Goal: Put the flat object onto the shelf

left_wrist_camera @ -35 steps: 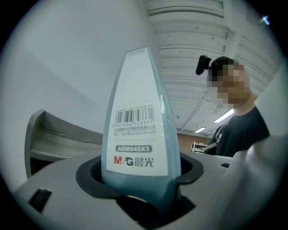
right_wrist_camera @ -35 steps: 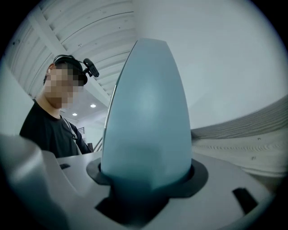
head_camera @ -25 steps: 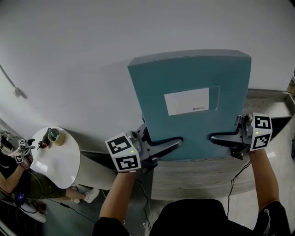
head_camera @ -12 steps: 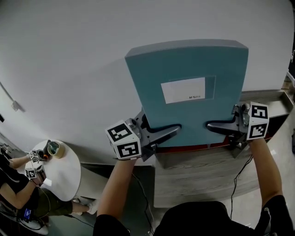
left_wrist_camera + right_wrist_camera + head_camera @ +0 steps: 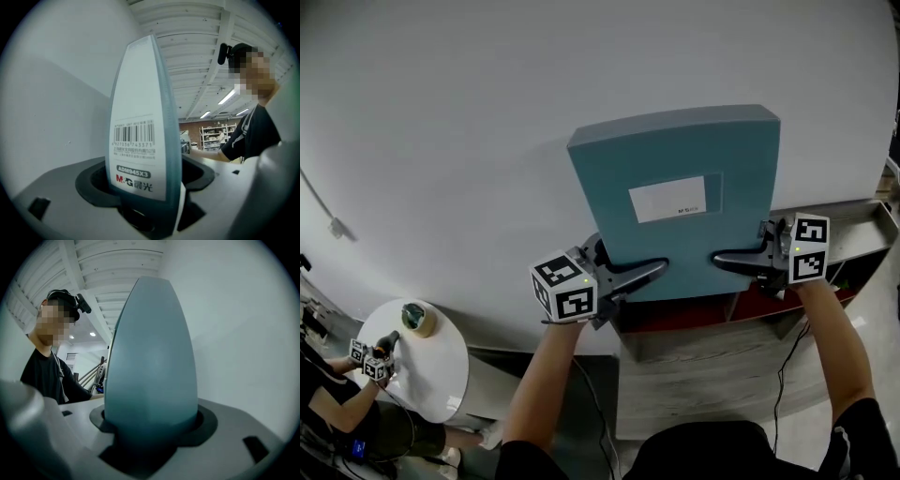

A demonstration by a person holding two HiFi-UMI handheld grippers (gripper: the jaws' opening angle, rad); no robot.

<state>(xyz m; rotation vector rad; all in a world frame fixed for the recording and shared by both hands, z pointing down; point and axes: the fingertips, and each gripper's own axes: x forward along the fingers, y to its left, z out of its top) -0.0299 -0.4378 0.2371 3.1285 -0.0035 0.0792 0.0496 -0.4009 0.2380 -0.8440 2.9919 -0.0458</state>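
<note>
We hold a flat teal plastic file box [image 5: 684,187] with a white label upright against the white wall [image 5: 487,112]. It sits just above the grey wooden shelf [image 5: 848,217] and its red-lined compartment. Our left gripper [image 5: 642,274] is clamped on the box's lower left edge. Its jaws have just been opening slightly, with the barcoded spine between them. Our right gripper [image 5: 736,258] is clamped on the lower right edge. A round white table [image 5: 422,361] stands at lower left.

Shelf [image 5: 860,221]: grey wood, red interior, set against white wall. Round table [image 5: 436,367]: white; tape roll [image 5: 413,317] laid near far edge.
</note>
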